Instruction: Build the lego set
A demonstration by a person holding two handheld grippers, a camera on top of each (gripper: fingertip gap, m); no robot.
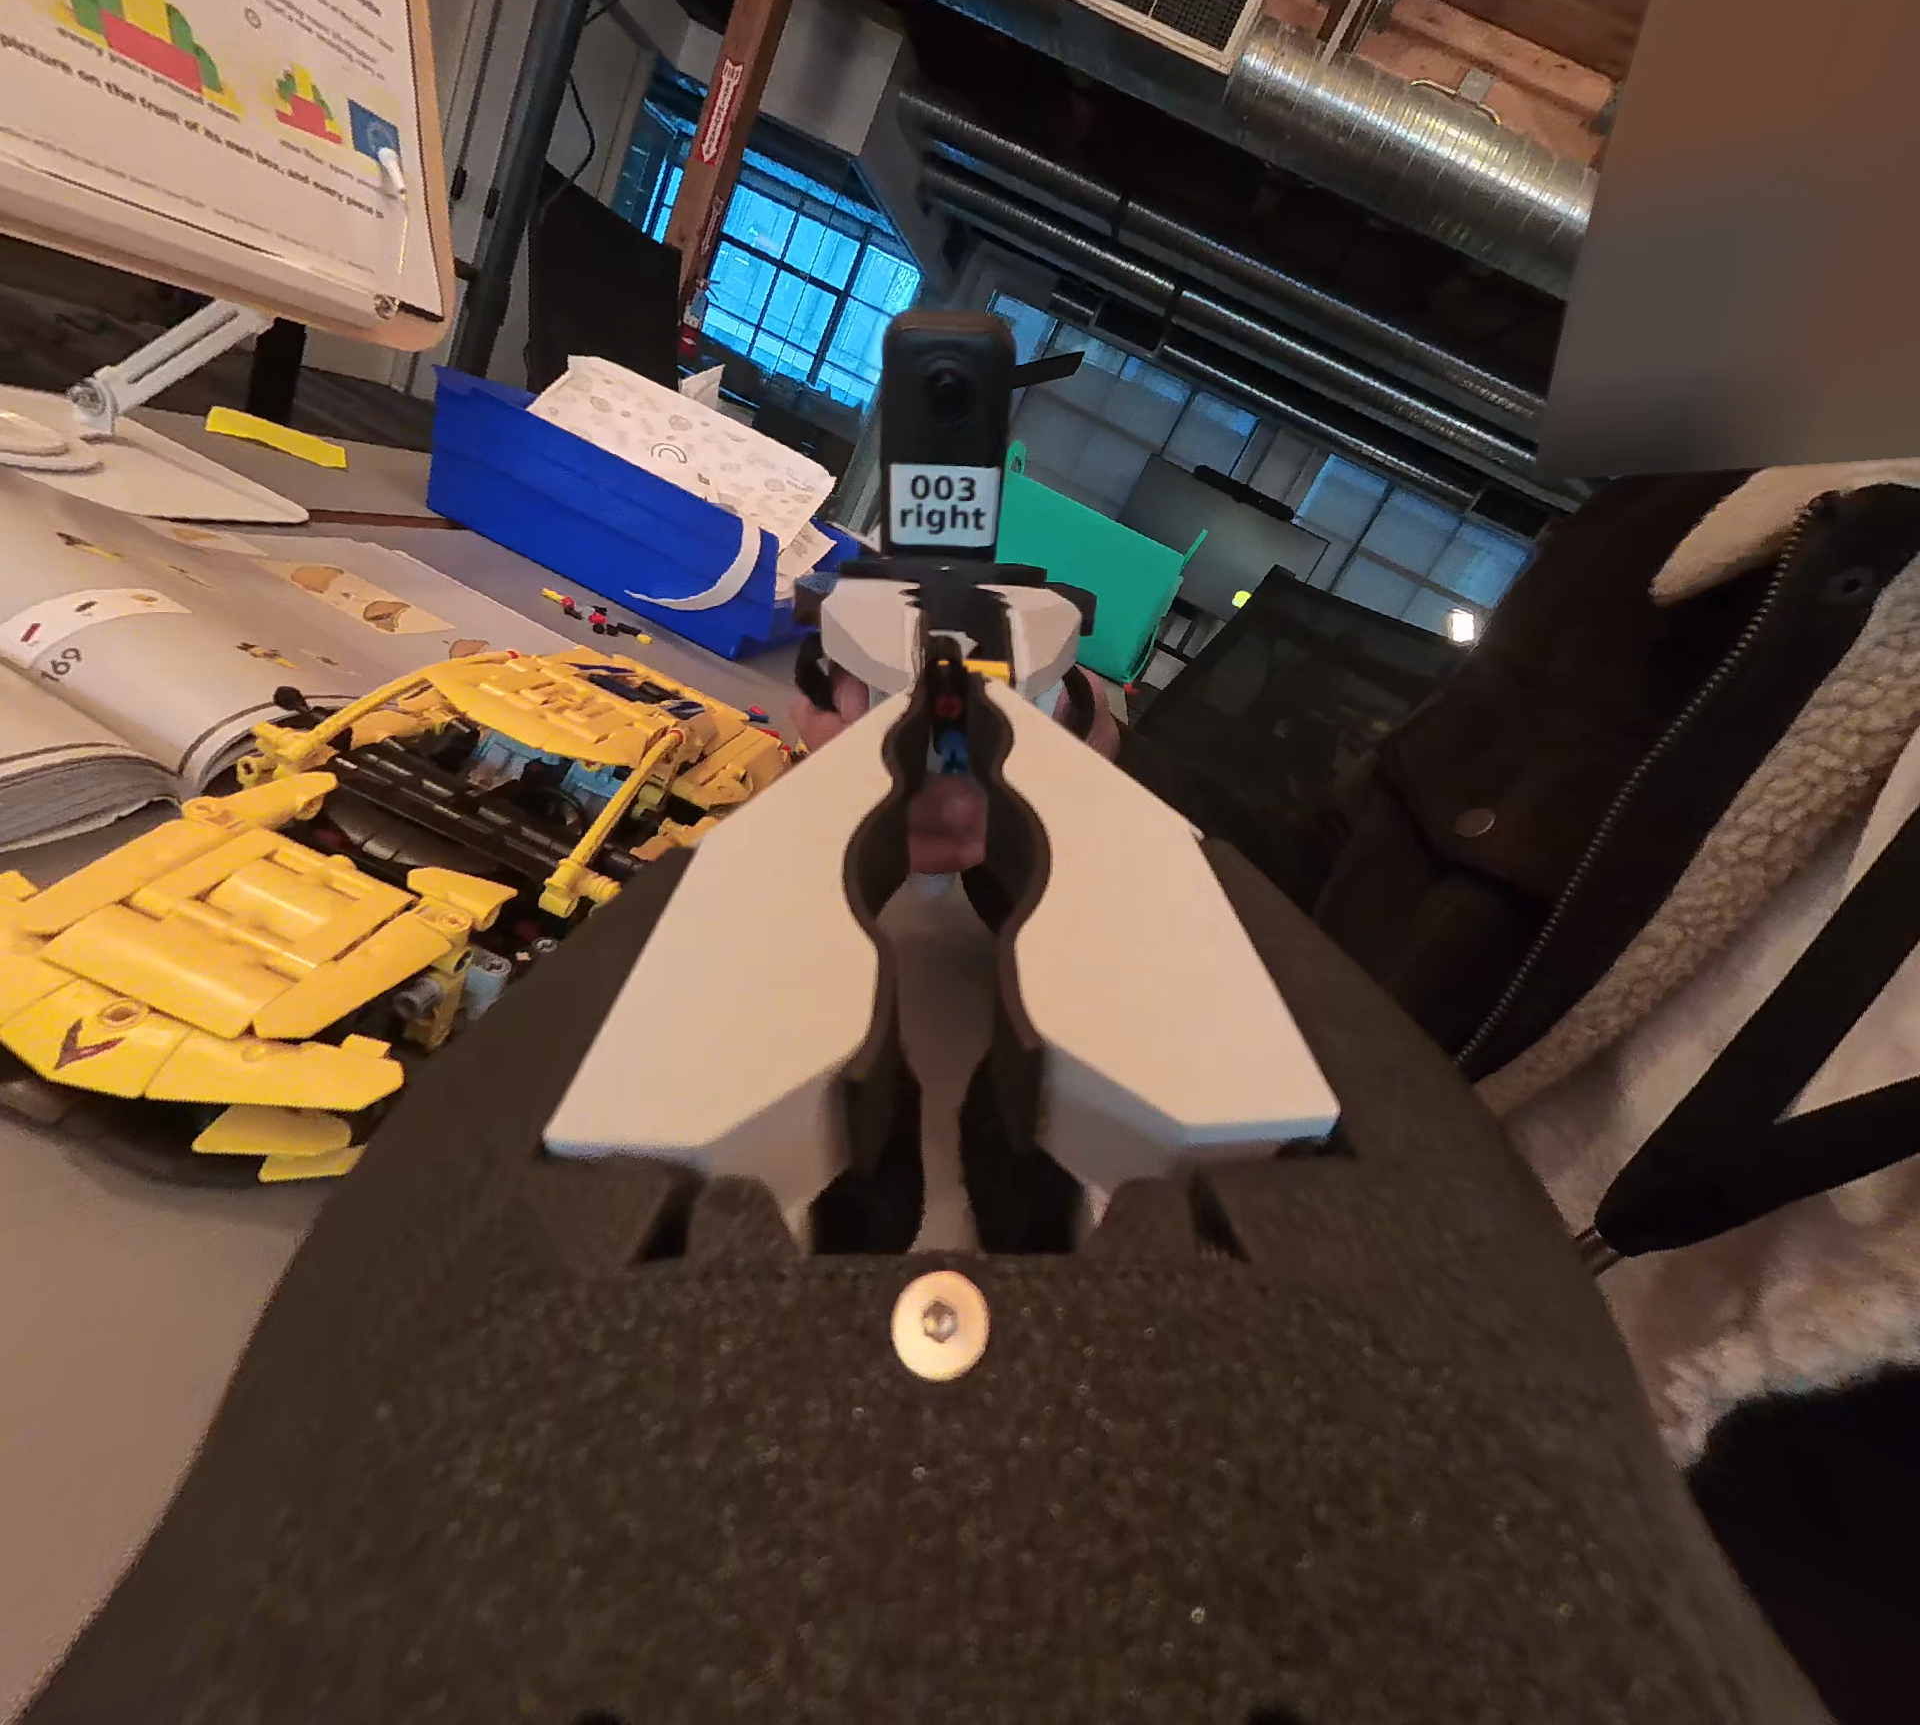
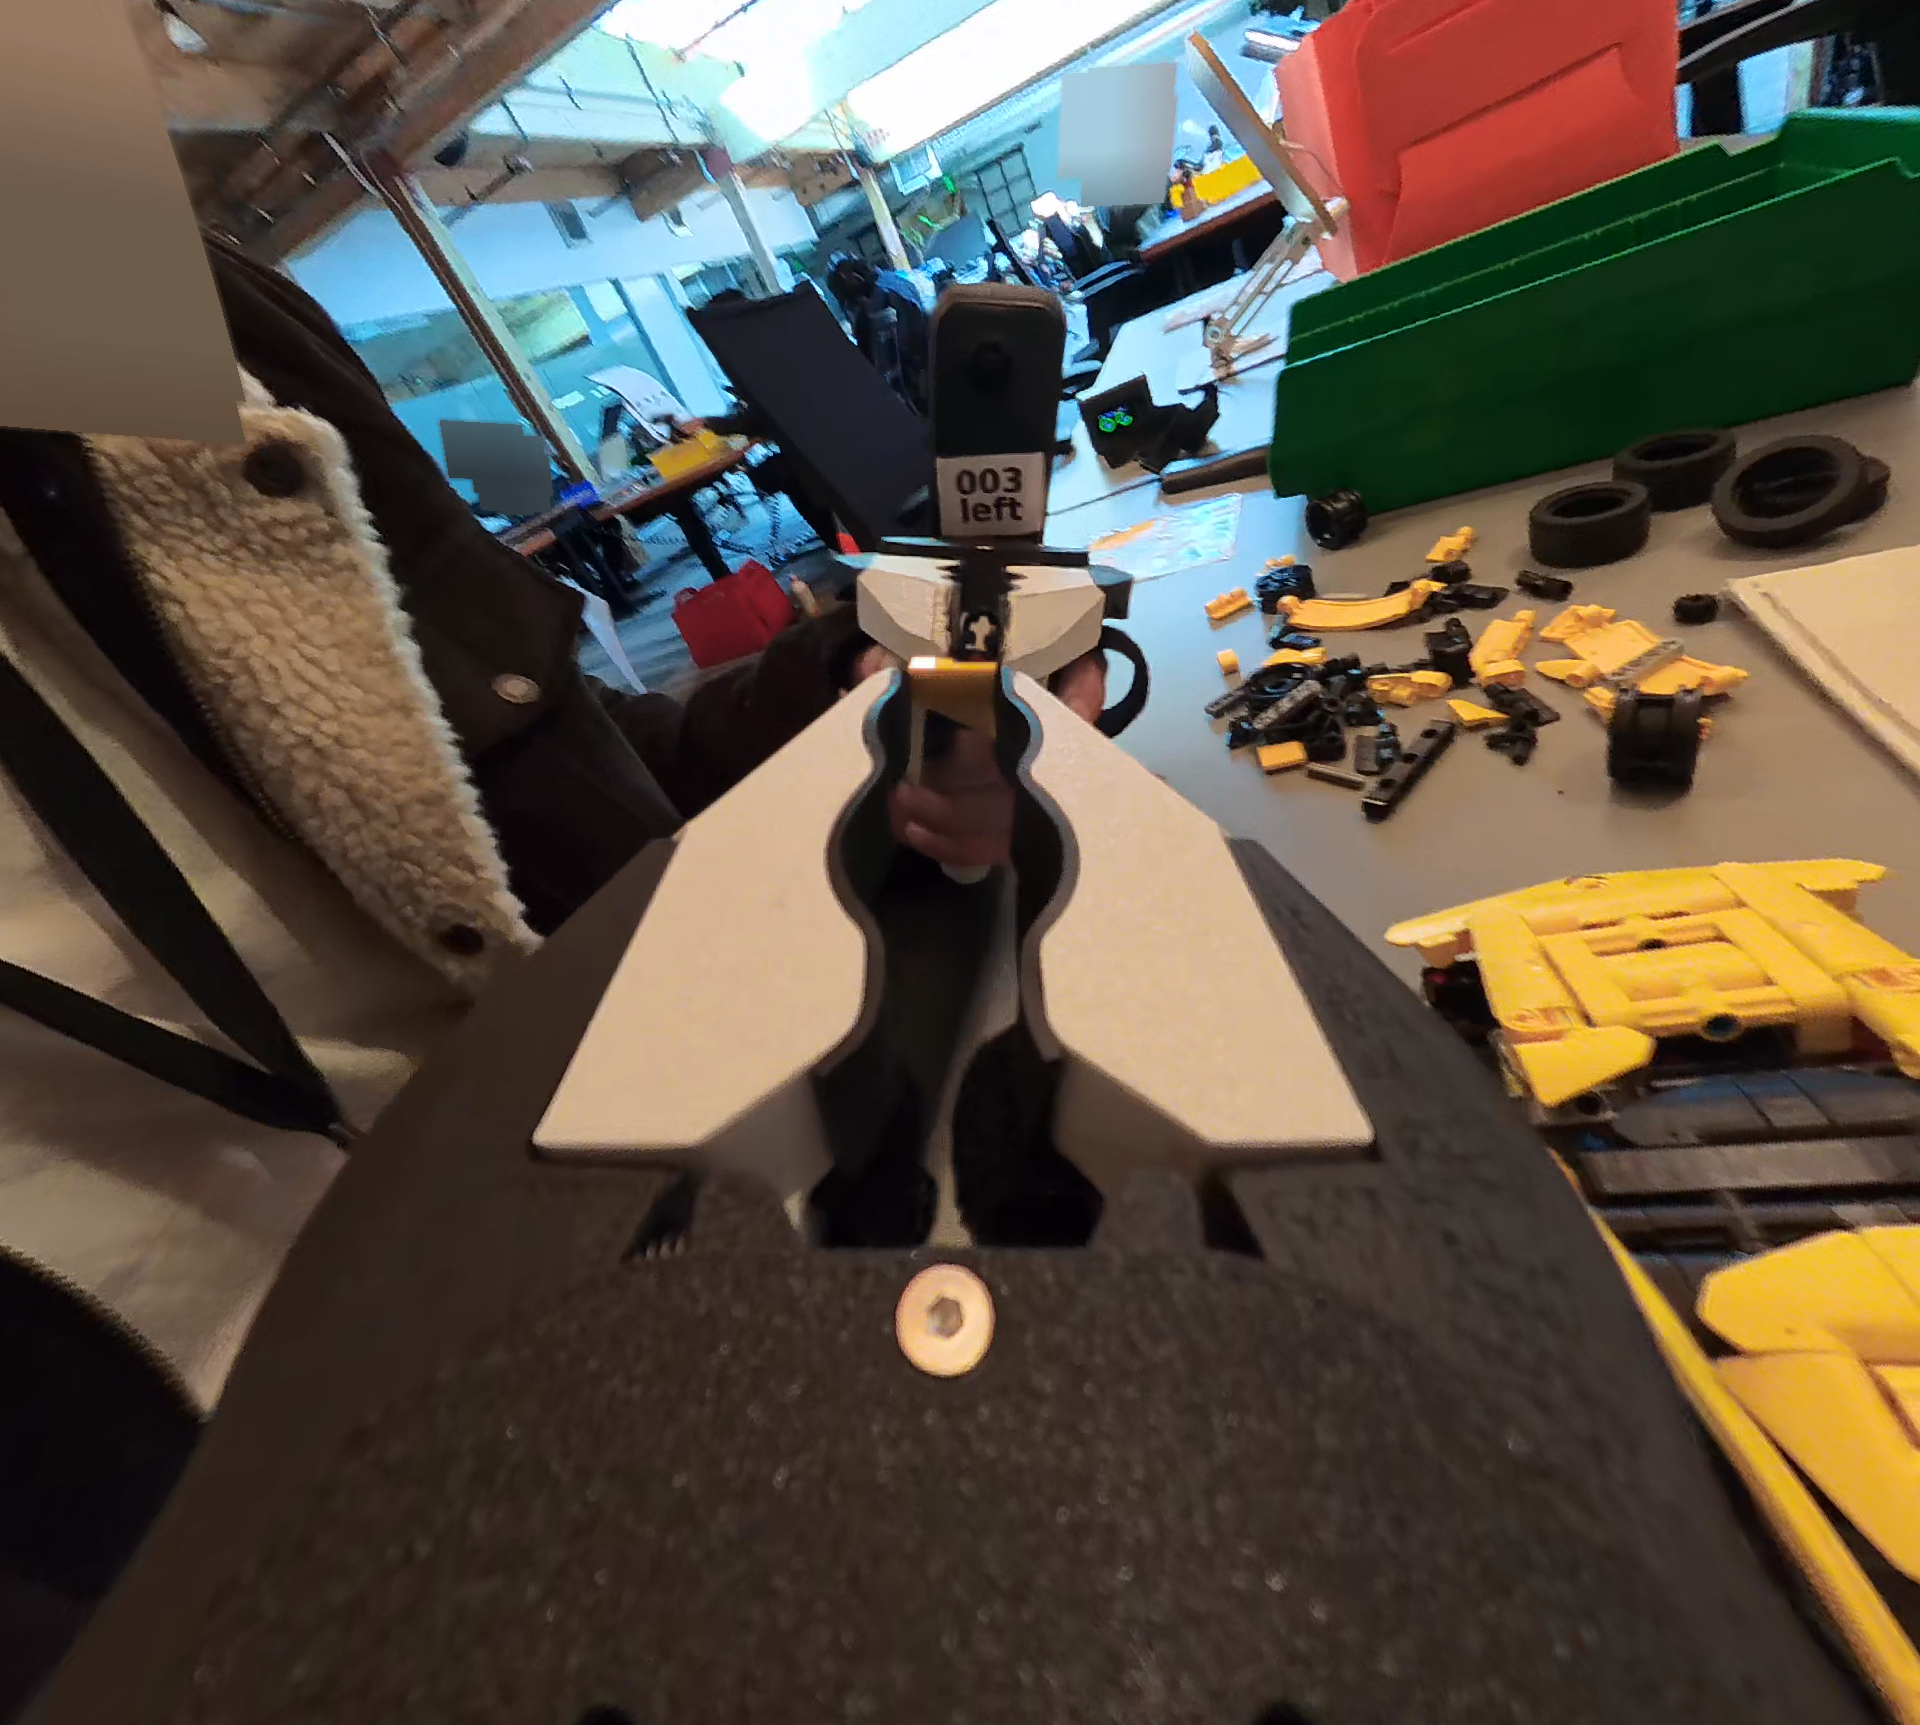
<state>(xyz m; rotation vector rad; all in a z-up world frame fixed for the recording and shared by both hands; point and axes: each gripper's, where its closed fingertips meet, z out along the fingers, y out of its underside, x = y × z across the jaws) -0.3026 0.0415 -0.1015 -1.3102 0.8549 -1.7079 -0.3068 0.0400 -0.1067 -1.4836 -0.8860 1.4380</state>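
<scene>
My left gripper is held in the air, shut on a small black lego piece with blue and red bits. My right gripper faces it tip to tip and is shut on a yellow lego piece. Each gripper shows in the other's view: the right gripper and the left gripper. The two held pieces meet between the tips; I cannot tell if they are joined. The yellow lego car lies on the grey table to the left, and it also shows in the right wrist view.
Loose yellow and black parts and black tyres lie by a green bin and a red bag. An open instruction booklet, a blue bin and a picture board stand behind the car. A person's jacket is close.
</scene>
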